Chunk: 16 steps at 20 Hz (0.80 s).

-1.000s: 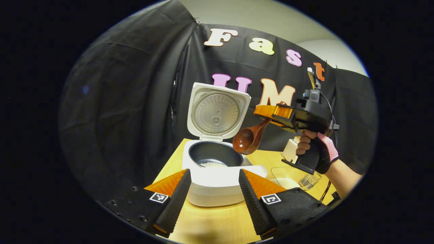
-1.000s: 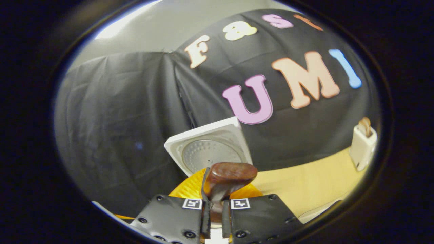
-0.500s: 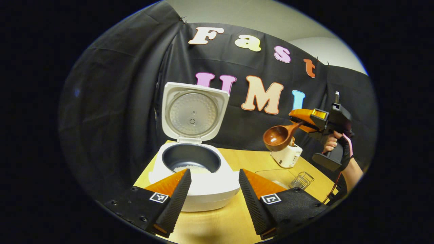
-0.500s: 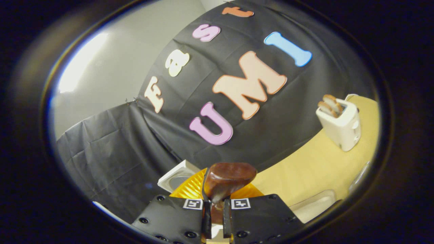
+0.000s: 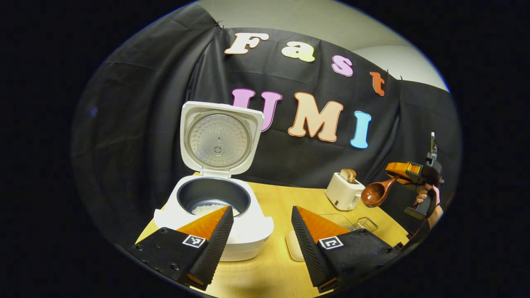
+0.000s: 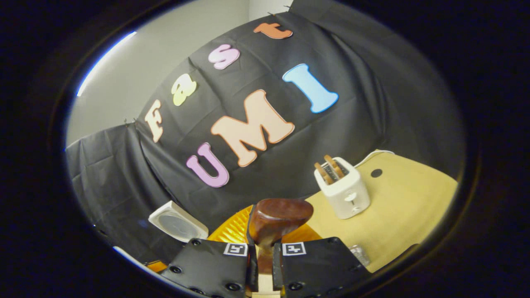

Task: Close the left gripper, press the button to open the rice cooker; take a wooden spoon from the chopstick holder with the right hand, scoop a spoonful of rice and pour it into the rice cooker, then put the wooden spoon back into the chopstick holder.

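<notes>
The white rice cooker stands open on the table, its lid upright and a little rice in the dark pot. My left gripper hangs open in front of it, holding nothing. Far right, a hand holds my right gripper, which is shut on the handle of the brown wooden spoon; the bowl hangs in the air right of the toaster. In the right gripper view the spoon sticks up between the jaws of the right gripper. A wire chopstick holder sits below the spoon.
A white toaster with bread slices stands at the back of the wooden table. A clear container lies beside the wire holder. A small white object lies just right of the cooker. The cooker lid shows low left.
The right gripper has carried the spoon away from above the cooker pot to the right, past the toaster. The cooker has slid leftward in the left gripper view.
</notes>
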Each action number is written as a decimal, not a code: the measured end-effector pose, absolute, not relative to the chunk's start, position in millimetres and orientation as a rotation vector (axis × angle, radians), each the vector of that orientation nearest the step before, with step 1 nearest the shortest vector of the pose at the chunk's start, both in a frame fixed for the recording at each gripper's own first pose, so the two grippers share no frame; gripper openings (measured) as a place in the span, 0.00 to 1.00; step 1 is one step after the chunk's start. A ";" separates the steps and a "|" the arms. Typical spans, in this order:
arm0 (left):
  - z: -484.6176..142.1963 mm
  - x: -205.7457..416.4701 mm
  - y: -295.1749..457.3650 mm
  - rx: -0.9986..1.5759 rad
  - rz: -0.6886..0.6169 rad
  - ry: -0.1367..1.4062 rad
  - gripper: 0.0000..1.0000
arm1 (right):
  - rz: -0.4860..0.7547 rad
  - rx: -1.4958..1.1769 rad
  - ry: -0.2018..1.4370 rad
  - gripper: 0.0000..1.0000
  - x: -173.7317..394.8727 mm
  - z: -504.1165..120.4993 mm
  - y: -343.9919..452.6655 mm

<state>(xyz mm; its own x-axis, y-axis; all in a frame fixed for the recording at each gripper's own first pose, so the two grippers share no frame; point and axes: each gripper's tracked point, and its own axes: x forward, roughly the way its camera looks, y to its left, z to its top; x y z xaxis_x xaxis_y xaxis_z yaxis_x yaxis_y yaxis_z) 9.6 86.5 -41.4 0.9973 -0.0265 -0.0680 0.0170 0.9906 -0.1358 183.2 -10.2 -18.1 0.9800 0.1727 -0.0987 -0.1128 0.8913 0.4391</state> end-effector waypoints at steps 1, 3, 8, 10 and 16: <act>-40.8 10.5 84.9 -0.130 -0.012 0.071 0.83 | 0.137 0.418 0.149 0.16 182.8 -26.4 -20.9; -40.2 9.5 80.9 -0.124 0.008 0.067 0.84 | 0.112 0.355 0.179 0.16 183.1 -42.8 -42.3; -41.3 1.8 76.1 -0.108 0.069 0.074 0.84 | 0.086 0.206 0.230 0.17 188.3 -76.3 -65.7; -42.1 -1.6 76.3 -0.103 0.092 0.077 0.84 | 0.096 0.144 0.260 0.17 190.0 -94.6 -63.3; -40.7 -6.3 76.8 -0.089 0.136 0.079 0.83 | 0.118 -0.045 0.284 0.17 197.9 -128.1 -48.1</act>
<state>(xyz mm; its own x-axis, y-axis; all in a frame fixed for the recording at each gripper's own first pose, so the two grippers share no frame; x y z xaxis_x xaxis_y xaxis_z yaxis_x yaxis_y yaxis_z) -6.3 76.8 -40.7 0.9876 0.1318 -0.0848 -0.1388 0.9868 -0.0834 197.9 -48.1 -128.1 0.9532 0.1102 -0.2817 -0.1228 0.9920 -0.0275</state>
